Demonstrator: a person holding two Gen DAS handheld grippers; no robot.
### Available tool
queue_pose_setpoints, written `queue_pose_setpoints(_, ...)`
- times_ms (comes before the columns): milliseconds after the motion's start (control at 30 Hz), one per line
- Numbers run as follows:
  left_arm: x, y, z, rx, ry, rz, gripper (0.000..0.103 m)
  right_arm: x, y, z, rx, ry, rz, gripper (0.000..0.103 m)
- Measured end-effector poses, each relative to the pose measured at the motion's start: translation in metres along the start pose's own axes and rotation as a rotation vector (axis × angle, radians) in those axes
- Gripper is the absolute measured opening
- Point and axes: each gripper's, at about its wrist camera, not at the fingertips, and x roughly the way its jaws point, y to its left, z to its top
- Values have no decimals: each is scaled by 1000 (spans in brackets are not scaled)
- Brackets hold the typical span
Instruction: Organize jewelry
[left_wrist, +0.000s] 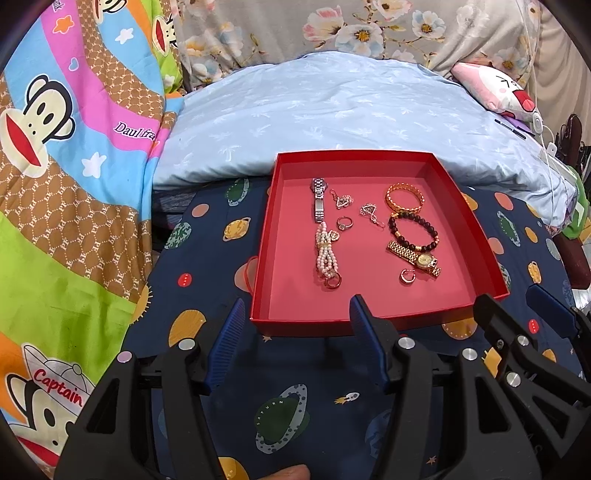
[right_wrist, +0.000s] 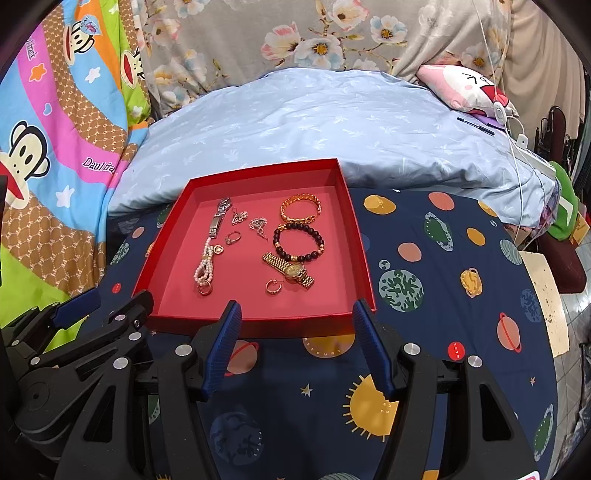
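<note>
Hovering just short of the red tray's (left_wrist: 373, 162) near rim, the left gripper (left_wrist: 297, 325) and right gripper (right_wrist: 295, 325) both have their blue fingers (left_wrist: 231, 332) spread wide and hold nothing. All the jewelry lies inside the tray at mid-frame: a silver watch (left_wrist: 319, 199) and pearl bracelet (left_wrist: 327, 258) in a column on the left, a ring (left_wrist: 344, 222) and two small pendants (left_wrist: 341, 199) in the middle, and a gold bangle (left_wrist: 404, 197), bead bracelet (left_wrist: 413, 230), gold watch (left_wrist: 415, 256) and hoop earring (left_wrist: 407, 276) on the right. The task looks nearly or fully done. The risk from here is mostly a clumsy reach: the tray sits on soft planet-print bedding (left_wrist: 295, 406), so a finger pressing on its wall could tip it and slide the pieces together. The hoop earring and ring are small and flat and could slip from wide fingers or get flicked aside, and the pendants' thin chains might snag.
</note>
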Motion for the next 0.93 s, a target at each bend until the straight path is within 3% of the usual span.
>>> queue_pose_setpoints(433,5,2,-2,-6,18,-18,57,6,2,-8,-7,6,1,62)
queue_pose_setpoints(933,6,2,-3,-3,45,-8,57,3,2,-6,-3,17,-34,70)
